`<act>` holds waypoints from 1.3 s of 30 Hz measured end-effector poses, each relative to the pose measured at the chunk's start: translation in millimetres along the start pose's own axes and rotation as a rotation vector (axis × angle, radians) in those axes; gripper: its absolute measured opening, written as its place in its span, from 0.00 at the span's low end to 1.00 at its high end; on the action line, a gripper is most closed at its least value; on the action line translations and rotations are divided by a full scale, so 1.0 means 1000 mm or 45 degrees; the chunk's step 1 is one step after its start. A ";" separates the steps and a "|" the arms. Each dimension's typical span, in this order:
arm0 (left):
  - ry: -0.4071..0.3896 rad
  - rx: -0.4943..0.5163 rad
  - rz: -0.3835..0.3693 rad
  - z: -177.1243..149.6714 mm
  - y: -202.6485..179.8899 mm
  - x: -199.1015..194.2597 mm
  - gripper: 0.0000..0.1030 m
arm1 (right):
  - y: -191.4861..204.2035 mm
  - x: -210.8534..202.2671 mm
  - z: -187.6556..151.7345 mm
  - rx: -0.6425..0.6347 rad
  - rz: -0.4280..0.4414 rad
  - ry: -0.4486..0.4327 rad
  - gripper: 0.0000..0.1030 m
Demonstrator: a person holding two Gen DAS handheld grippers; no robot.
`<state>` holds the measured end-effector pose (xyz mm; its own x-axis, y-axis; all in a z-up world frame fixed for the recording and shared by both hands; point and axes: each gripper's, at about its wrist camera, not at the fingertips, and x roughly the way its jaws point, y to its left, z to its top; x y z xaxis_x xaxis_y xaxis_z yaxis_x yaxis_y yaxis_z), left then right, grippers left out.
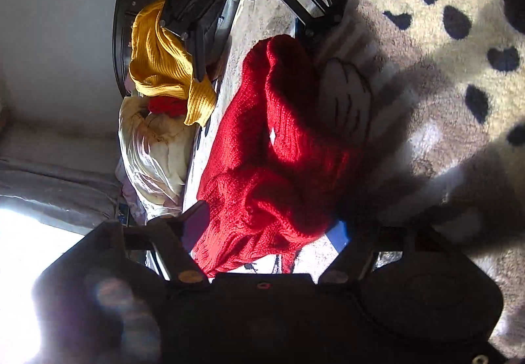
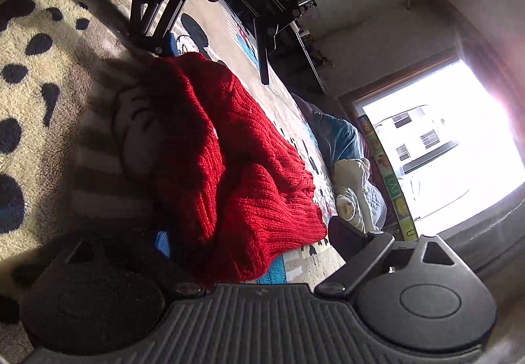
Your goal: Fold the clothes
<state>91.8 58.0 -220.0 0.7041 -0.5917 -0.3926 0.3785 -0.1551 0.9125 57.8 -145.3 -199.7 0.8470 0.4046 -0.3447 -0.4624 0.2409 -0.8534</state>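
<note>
In the left wrist view, we see the chunky red rib-knit sweater (image 1: 269, 160) bunched in soft folds at the centre, running down to 6 o'clock between the fingers of our left gripper (image 1: 265, 239), which stand spread with the knit between them; we cannot tell whether either touches it. At 2 o'clock lies the cream plush blanket with dark blotches (image 1: 443, 36). At 10 o'clock a mustard ribbed knit garment (image 1: 164, 69) drapes over a crumpled cream satin bundle (image 1: 154, 151). The right gripper (image 1: 259, 23) hangs at 12 o'clock, fingers apart.

In the right wrist view, the sweater (image 2: 242, 173) fills the centre on a pale printed rug (image 2: 288, 111), reaching between our right gripper's (image 2: 252, 242) parted fingers. The left gripper (image 2: 213, 46) sits at 12 o'clock, and a bright window (image 2: 443, 151) glares at 3 o'clock.
</note>
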 end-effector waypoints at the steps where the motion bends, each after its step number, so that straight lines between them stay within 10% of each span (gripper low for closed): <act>1: -0.009 0.021 0.000 0.001 0.000 0.004 0.73 | 0.001 0.000 0.000 -0.002 0.011 0.002 0.79; 4: -0.027 0.068 -0.038 0.005 0.002 0.014 0.62 | 0.002 0.002 -0.002 -0.002 0.062 0.000 0.64; 10: -0.005 0.005 -0.071 0.006 0.003 0.019 0.50 | -0.029 0.032 -0.002 0.098 0.185 0.025 0.67; 14: 0.051 -0.031 -0.126 0.015 0.002 0.017 0.35 | -0.033 0.040 0.002 0.145 0.280 0.053 0.42; 24: 0.021 -0.146 -0.303 0.058 -0.002 -0.047 0.31 | -0.043 -0.014 0.025 0.314 0.595 0.054 0.35; 28: 0.037 -0.388 -0.252 0.066 -0.013 -0.061 0.51 | -0.066 -0.017 0.015 0.594 0.689 0.062 0.35; 35: 0.060 -0.414 -0.088 0.086 -0.039 -0.067 0.63 | -0.085 -0.006 -0.001 0.824 0.800 0.066 0.35; 39: 0.098 -0.465 -0.044 0.087 -0.037 -0.054 0.40 | -0.090 0.003 -0.004 0.858 0.809 0.035 0.35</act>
<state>-12.1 27.1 -222.4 0.7248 -0.5278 -0.4428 0.5827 0.1267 0.8028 103.5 -169.5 -125.6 0.3845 0.6175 -0.6862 -0.8894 0.4468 -0.0962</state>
